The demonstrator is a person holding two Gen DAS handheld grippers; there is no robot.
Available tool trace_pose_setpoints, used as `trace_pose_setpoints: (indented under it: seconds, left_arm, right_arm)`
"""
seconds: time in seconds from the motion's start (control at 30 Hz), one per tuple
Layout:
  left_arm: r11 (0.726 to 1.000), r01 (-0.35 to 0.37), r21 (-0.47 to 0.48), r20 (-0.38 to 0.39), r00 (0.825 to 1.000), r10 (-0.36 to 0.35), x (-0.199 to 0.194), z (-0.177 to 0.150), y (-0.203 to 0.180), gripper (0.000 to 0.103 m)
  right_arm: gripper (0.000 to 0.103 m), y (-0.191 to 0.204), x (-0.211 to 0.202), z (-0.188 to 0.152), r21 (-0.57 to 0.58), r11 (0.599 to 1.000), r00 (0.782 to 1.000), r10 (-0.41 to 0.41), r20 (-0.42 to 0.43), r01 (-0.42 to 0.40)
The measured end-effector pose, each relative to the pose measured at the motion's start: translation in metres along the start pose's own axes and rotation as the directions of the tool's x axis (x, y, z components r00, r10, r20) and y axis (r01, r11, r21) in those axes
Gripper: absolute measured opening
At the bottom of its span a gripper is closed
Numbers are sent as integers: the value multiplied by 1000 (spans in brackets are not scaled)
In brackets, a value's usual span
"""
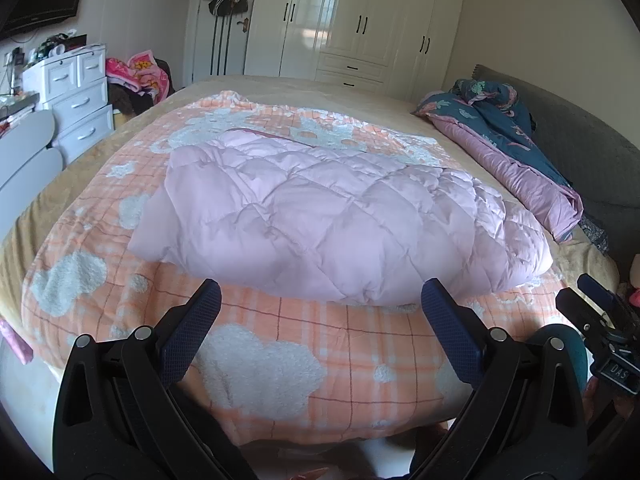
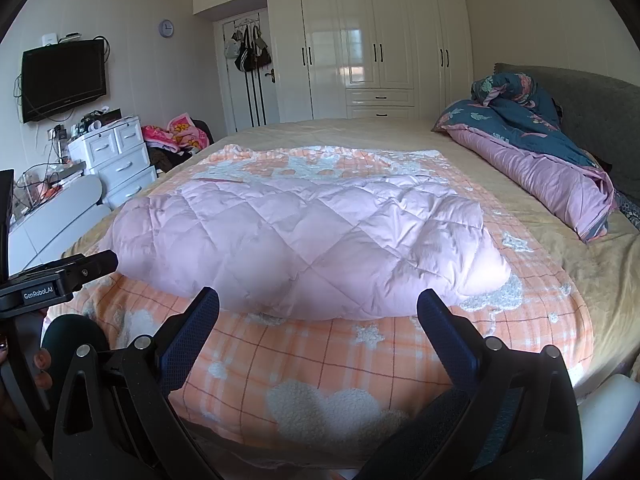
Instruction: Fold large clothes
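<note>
A pink quilted puffer garment (image 1: pixel 336 220) lies folded into a thick bundle on an orange checked blanket (image 1: pixel 280 344) spread on the bed. It also shows in the right wrist view (image 2: pixel 304 236), on the same blanket (image 2: pixel 320 356). My left gripper (image 1: pixel 320 292) is open and empty, held just short of the bundle's near edge. My right gripper (image 2: pixel 318 300) is open and empty too, close to the bundle's near edge. The right gripper's body shows at the right edge of the left wrist view (image 1: pixel 600 320); the left gripper's body shows at the left of the right wrist view (image 2: pixel 60 280).
A rolled blue and purple duvet (image 2: pixel 536 152) lies by the grey headboard (image 2: pixel 592 108) on the right. White drawers (image 2: pixel 116 156) and a wall TV (image 2: pixel 64 78) stand to the left. White wardrobes (image 2: pixel 376 52) line the far wall.
</note>
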State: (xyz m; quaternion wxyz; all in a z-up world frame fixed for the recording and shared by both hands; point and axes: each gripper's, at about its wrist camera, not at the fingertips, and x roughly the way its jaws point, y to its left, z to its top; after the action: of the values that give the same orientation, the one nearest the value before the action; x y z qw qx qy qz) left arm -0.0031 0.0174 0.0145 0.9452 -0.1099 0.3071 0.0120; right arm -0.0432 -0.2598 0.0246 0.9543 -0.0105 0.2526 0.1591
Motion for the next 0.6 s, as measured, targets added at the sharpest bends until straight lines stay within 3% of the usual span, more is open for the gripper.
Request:
trace_pose_setpoints:
  seconds: [0.6]
  left_arm:
    - [1000,-2,-29,-18,1000,2,1,-2,11,94]
  right_arm:
    - [99,1,-6,7,-10,1000,1000,-23,0,23]
